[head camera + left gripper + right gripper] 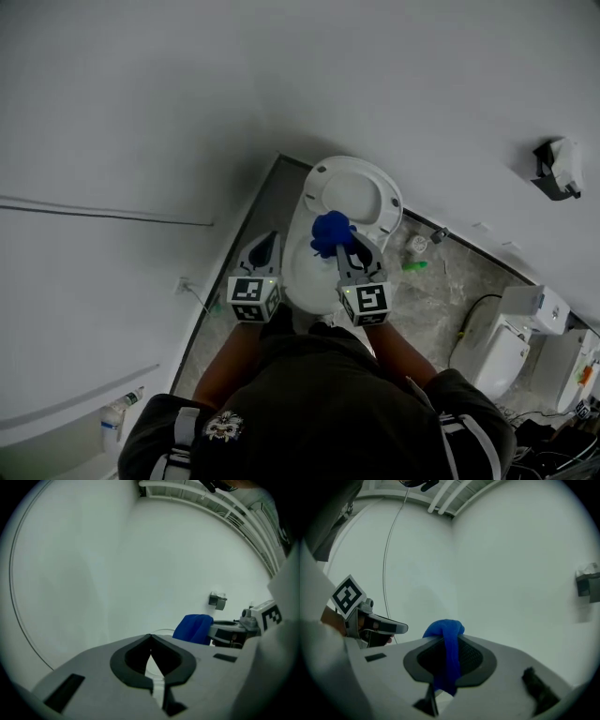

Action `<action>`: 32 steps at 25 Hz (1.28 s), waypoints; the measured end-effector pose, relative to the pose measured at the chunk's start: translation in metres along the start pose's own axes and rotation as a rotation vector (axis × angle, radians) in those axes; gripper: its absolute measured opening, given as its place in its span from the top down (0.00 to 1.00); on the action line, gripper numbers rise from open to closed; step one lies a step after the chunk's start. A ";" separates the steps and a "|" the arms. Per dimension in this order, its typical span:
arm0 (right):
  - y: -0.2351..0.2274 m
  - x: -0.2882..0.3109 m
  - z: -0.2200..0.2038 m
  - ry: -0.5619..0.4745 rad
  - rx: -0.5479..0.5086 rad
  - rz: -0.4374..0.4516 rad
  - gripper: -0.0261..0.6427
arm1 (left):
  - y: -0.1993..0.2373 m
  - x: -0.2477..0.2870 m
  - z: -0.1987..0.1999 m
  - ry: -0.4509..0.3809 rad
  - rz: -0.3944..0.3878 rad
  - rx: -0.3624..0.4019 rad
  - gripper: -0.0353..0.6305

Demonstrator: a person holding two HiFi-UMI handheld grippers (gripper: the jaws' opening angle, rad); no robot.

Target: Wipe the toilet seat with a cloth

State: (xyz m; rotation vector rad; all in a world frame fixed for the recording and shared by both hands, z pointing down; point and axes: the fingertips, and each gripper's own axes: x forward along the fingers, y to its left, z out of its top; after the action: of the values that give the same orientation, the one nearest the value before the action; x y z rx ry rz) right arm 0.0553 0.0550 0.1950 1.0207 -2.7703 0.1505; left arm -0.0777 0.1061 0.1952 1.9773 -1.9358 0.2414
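Over one toilet (300,270) — right gripper (347,247) pinches the one blue cloth (330,232), left gripper (265,246) pressed together, empty.

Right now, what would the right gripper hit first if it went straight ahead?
Probably the raised toilet seat, just past the right gripper's blue cloth; otherwise the white wall behind. Depth is unclear.

White walls (141,112), grey marbled floor (439,298)

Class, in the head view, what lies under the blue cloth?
The white toilet shows around the blue cloth, which is pinched in the fingers of the right gripper. The part of the toilet directly beneath the cloth is covered.
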 end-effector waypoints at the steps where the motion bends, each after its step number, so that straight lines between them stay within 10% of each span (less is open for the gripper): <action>1: -0.002 0.003 0.001 0.000 0.007 -0.011 0.87 | 0.000 0.006 0.002 0.000 -0.009 0.011 0.93; 32: -0.101 0.172 -0.125 0.363 0.341 -0.446 0.87 | 0.072 0.173 -0.040 0.211 -0.390 0.111 0.93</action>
State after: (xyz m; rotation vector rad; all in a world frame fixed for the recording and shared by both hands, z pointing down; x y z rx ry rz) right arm 0.0104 -0.1105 0.3560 1.4906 -2.1751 0.6820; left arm -0.1363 -0.0395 0.3051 2.2479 -1.4016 0.4389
